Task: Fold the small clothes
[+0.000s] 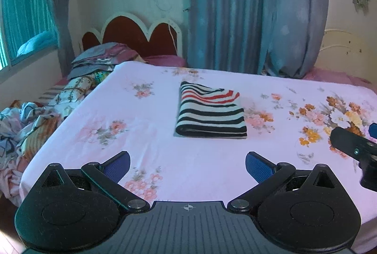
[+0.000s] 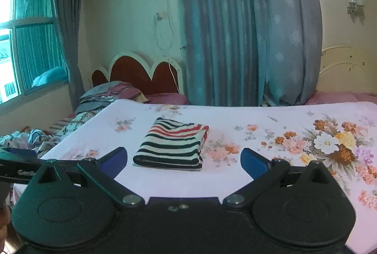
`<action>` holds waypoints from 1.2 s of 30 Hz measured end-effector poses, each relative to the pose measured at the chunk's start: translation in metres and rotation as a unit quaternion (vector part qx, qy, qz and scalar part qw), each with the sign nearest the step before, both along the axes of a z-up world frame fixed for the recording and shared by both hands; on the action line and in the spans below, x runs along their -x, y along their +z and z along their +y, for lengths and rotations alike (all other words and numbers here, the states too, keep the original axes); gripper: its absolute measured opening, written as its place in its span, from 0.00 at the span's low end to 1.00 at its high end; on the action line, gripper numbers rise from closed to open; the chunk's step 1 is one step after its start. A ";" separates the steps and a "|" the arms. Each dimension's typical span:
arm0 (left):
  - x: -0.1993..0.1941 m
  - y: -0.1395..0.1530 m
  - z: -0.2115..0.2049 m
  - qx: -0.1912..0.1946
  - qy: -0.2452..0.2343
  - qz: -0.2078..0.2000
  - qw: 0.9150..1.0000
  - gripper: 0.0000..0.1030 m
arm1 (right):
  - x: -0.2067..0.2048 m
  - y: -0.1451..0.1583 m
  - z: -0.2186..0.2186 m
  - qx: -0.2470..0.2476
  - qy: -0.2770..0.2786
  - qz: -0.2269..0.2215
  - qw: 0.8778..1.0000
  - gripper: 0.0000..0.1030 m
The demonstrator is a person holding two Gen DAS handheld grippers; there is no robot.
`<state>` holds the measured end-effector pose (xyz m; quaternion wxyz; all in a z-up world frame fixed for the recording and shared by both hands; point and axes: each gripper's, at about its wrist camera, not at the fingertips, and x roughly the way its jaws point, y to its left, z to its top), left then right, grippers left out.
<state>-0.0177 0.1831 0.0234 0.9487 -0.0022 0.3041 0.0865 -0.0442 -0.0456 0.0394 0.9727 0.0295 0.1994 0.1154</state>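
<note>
The striped garment (image 1: 210, 112) lies folded into a compact rectangle near the middle of the floral bedsheet (image 1: 146, 131), clear of both tools; its upper layer sits slightly askew, with a raised corner at the far right edge. The left gripper (image 1: 187, 165) hangs above the near part of the sheet, jaws spread wide, nothing between them; the right gripper (image 2: 183, 159) is likewise released and empty, its jaws at full spread, the garment visible beyond the gap and not touched by either pad.

Judged state: the fold appears complete; both tools stand off from the work.

Hazards from this position:
- A blue fingertip (image 1: 256, 165) dragged low across the sheet could wrinkle the cloth and pull the folded stack out of square; cause: a descent too shallow.
- Re-gripping only the top layer would peel the fold open; cause: the loose upper corner offers the easiest catch.
- The two tools are near each other at the frame edges; a crossing motion could make them collide.
- The pile of unfolded laundry (image 1: 26, 126) at the left bed edge could slide off if the sheet is tugged.
</note>
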 end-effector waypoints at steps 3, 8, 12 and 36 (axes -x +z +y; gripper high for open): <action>0.016 0.009 0.004 0.008 0.008 -0.008 1.000 1.00 | 0.004 0.003 0.001 0.000 -0.001 0.000 1.000 0.99; 0.030 0.014 0.001 -0.005 0.006 -0.022 1.000 1.00 | 0.012 0.004 0.003 -0.002 -0.002 -0.002 1.000 0.99; 0.031 0.013 0.001 -0.001 0.005 -0.017 1.000 1.00 | 0.013 0.002 0.002 -0.002 -0.003 0.002 1.000 0.99; 0.027 0.012 0.002 0.000 0.016 -0.016 1.000 1.00 | 0.015 0.000 0.002 -0.007 -0.004 0.006 1.000 0.99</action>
